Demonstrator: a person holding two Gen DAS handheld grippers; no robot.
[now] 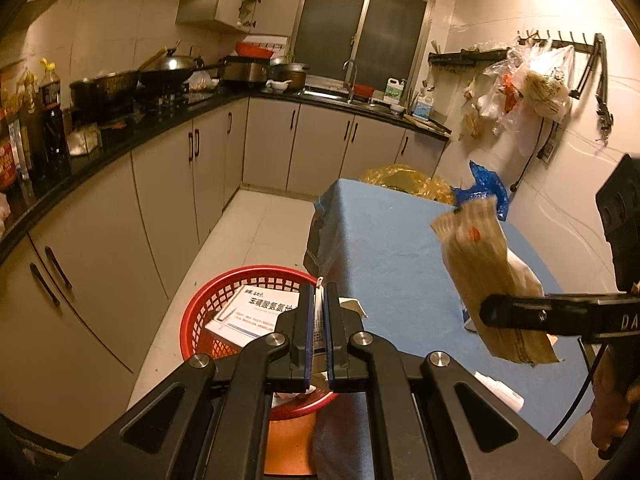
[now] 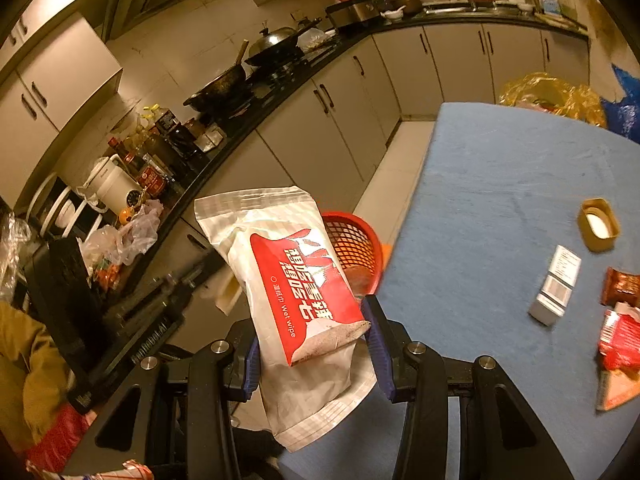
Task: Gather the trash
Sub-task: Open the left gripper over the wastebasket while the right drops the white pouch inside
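My left gripper (image 1: 319,300) is shut on a thin white tube or packet (image 1: 319,320), held above the red basket (image 1: 208,312) that stands on the floor beside the blue table (image 1: 392,256). The basket holds a white printed box (image 1: 260,312). My right gripper (image 2: 312,344) is shut on a white and red wet wipe pack (image 2: 296,284), held above the table's left edge near the basket (image 2: 356,248). In the left wrist view the right gripper (image 1: 516,312) holds that pack (image 1: 484,280) over the table.
On the table lie a small white box (image 2: 556,284), a yellow lid (image 2: 599,224) and red wrappers (image 2: 620,336). A yellow bag (image 1: 404,178) and blue bag (image 1: 486,186) sit behind the table. The kitchen counter (image 1: 120,140) with woks runs along the left.
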